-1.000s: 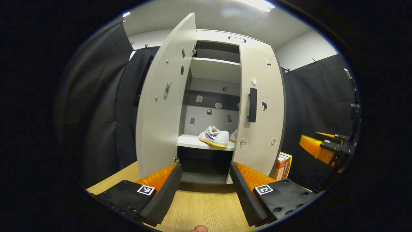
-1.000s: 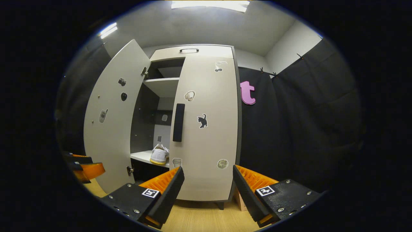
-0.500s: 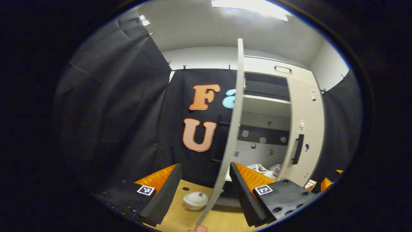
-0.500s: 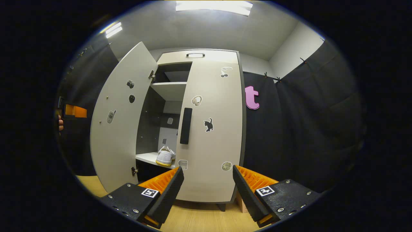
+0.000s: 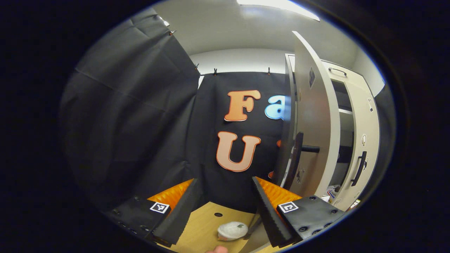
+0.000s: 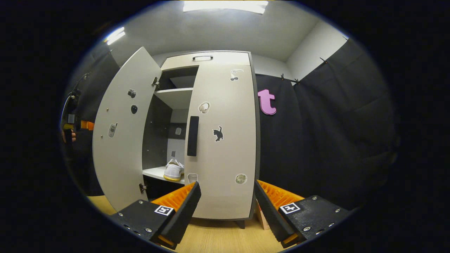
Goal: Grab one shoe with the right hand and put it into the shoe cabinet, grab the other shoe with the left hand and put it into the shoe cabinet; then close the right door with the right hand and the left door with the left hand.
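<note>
A: How do the jaws stand?
B: Both pairs are apart and hold nothing. The left gripper [image 5: 223, 207] faces the booth's black cloth wall past the outer side of the left door [image 5: 311, 116]. Its right finger [image 5: 269, 211] is low, near the door's bottom edge.
A: And the right gripper [image 6: 226, 207]?
B: It hangs in front of the right door [image 6: 223, 140], which is shut. The left door stands open.
A: The shoes?
B: 1 white shoe [image 6: 174, 170] sits on the cabinet's shelf [image 6: 156, 172], just behind the right door's edge. I cannot see the second 1.
A: Anything else?
B: A small white lidded bowl [image 5: 232, 230] lies on the wooden floor [image 5: 204, 225] between the left fingers.
</note>
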A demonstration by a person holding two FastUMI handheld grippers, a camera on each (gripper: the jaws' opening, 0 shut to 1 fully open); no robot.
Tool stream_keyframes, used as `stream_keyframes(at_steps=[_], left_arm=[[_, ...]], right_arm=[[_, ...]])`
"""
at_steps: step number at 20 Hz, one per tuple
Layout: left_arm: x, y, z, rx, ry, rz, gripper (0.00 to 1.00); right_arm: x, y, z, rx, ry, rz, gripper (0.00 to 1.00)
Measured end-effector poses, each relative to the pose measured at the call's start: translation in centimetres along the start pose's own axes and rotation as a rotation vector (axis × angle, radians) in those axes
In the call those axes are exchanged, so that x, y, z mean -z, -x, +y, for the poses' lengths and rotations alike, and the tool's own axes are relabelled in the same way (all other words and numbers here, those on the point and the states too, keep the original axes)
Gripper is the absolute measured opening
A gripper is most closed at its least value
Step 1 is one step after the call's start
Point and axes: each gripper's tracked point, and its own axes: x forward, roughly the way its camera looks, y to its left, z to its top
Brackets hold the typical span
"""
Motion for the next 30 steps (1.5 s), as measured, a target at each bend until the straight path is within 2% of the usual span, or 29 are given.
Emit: stream_keyframes(at_steps=[1, 2, 6, 8, 9, 10, 12, 13, 14, 16, 18, 19, 20, 21, 23, 25, 26, 28, 29, 30], left_arm=[[0.3, -0.3, -0.4, 0.016, 0.013, 0.004, 0.94], [0.4, -0.3, -1.0, 0.033, 0.019, 0.003, 0.94], [0.2, -0.2, -1.4, 0.022, -0.008, -0.032, 0.99], [0.1, 0.5, -2.5, 0.044, -0.025, -0.038, 0.93], [0.1, 0.4, -2.8, 0.048, -0.037, -0.039, 0.99], [0.0, 0.5, -3.1, 0.052, -0.054, -0.045, 0.94], [0.0, 0.8, -4.0, 0.070, -0.071, -0.042, 0.94], [0.2, 0.9, -4.5, 0.087, -0.068, -0.036, 0.94], [0.3, 1.0, -5.2, 0.106, -0.058, -0.029, 0.99], [0.6, 1.2, -6.5, 0.147, -0.040, -0.015, 0.89], [0.8, 1.5, -7.6, 0.180, -0.031, -0.006, 0.99], [0.8, 1.6, -8.3, 0.197, -0.032, -0.003, 0.99], [0.9, 1.7, -8.9, 0.214, -0.033, -0.002, 0.94], [1.0, 1.8, -9.7, 0.232, -0.033, 0.002, 0.99], [1.4, 2.1, -11.3, 0.273, -0.024, 0.012, 0.99], [1.7, 2.2, -13.0, 0.322, -0.013, 0.026, 0.99], [1.7, 2.4, -14.0, 0.354, -0.009, 0.028, 0.94], [1.9, 2.0, -15.9, 0.414, 0.010, 0.026, 0.94], [1.8, 2.0, -16.9, 0.448, 0.022, 0.020, 0.89], [1.8, 2.2, -17.8, 0.482, 0.037, 0.020, 0.95]], right_arm=[[0.1, 0.0, -0.3, 0.008, -0.003, 0.002, 0.94], [0.2, -0.1, -0.5, 0.016, -0.009, 0.005, 0.94], [0.5, 0.0, -1.1, 0.027, -0.039, 0.019, 0.94], [0.7, 0.0, -1.1, 0.022, -0.040, 0.025, 0.94], [0.7, 0.0, -1.1, 0.019, -0.036, 0.026, 0.94], [0.7, -0.1, -1.1, 0.018, -0.035, 0.025, 0.94], [0.6, -0.1, -1.0, 0.015, -0.040, 0.022, 0.94], [0.6, -0.1, -1.0, 0.014, -0.044, 0.022, 0.94], [0.6, 0.0, -1.0, 0.012, -0.047, 0.024, 0.94], [0.7, 0.1, -0.8, 0.010, -0.051, 0.028, 0.94], [0.6, 0.3, -0.8, 0.011, -0.053, 0.028, 0.94], [0.5, 0.3, -0.7, 0.011, -0.054, 0.026, 0.94], [0.3, 0.4, -0.7, 0.013, -0.052, 0.023, 0.94], [0.2, 0.5, -0.7, 0.015, -0.049, 0.021, 0.94], [0.1, 0.8, -0.8, 0.022, -0.041, 0.021, 0.94], [0.0, 1.1, -1.2, 0.036, -0.029, 0.021, 0.94], [0.0, 1.2, -1.4, 0.043, -0.026, 0.023, 0.94], [-0.3, 1.4, -1.7, 0.051, -0.023, 0.020, 0.94], [-0.4, 1.4, -1.9, 0.057, -0.017, 0.018, 0.94], [-0.5, 1.5, -2.0, 0.063, -0.012, 0.017, 0.94]])
